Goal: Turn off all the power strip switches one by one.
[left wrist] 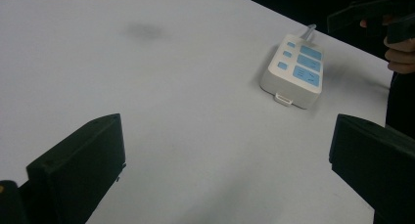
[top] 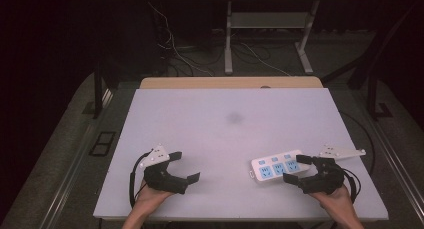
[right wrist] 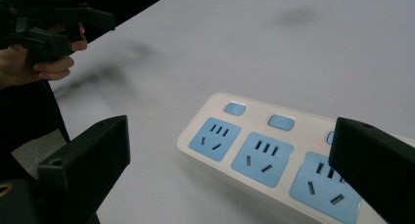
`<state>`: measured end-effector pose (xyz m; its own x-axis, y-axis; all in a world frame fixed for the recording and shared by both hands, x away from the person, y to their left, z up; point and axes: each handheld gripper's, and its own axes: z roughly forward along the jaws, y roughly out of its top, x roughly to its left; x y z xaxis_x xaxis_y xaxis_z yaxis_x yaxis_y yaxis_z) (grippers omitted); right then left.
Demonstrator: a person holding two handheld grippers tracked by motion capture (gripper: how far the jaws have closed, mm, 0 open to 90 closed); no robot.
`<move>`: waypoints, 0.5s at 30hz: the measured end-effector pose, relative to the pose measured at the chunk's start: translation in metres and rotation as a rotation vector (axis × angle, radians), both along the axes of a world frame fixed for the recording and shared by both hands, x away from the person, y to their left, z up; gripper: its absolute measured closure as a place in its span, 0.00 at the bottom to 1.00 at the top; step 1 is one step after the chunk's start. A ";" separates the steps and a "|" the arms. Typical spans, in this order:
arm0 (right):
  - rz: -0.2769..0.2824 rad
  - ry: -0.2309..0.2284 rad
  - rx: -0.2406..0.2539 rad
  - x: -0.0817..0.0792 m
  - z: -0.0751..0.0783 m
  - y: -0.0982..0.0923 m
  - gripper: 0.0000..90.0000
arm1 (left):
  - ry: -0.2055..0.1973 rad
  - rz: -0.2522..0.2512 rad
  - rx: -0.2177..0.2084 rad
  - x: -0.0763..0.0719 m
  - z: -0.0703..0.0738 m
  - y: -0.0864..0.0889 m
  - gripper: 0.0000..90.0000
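Nearest the person, at the front edge of the white table (top: 230, 109), both hands came in from below, each holding a black two-jaw gripper. The landmark was the white power strip (top: 277, 166) with its three blue sockets, which lay flat on the table's right front part, its long side slightly slanted.

The right gripper (top: 297, 170) sat just at the strip's right end, its jaws spread wide. One jaw lay by the strip's front edge and the other at its far right corner; in the right gripper view the strip (right wrist: 274, 155) lay between and ahead of the released jaws, and I could not tell whether either jaw touched it. Nothing was clamped. Small red lights glowed beside the blue switches there.

The left gripper (top: 184, 167) rested well to the left of the strip, also released, with bare table between its jaws. In the left gripper view the strip (left wrist: 293, 70) appeared well ahead and to the right.

Beyond the strip, farther up the table, a faint grey smudge (top: 234, 118) marked the surface. Just right of the strip's far end lay a white bracket (top: 342, 151).
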<state>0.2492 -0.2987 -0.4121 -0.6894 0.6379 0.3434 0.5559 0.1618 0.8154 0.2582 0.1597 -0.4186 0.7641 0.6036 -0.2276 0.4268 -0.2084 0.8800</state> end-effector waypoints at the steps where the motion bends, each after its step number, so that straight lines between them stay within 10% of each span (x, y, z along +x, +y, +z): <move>1: 0.000 0.000 0.001 0.000 0.000 0.000 0.02 | 0.002 -0.002 0.001 0.000 0.000 0.000 0.00; 15: 0.007 0.001 0.006 0.001 0.001 0.001 0.02 | 0.014 0.000 0.004 0.003 -0.003 0.001 0.00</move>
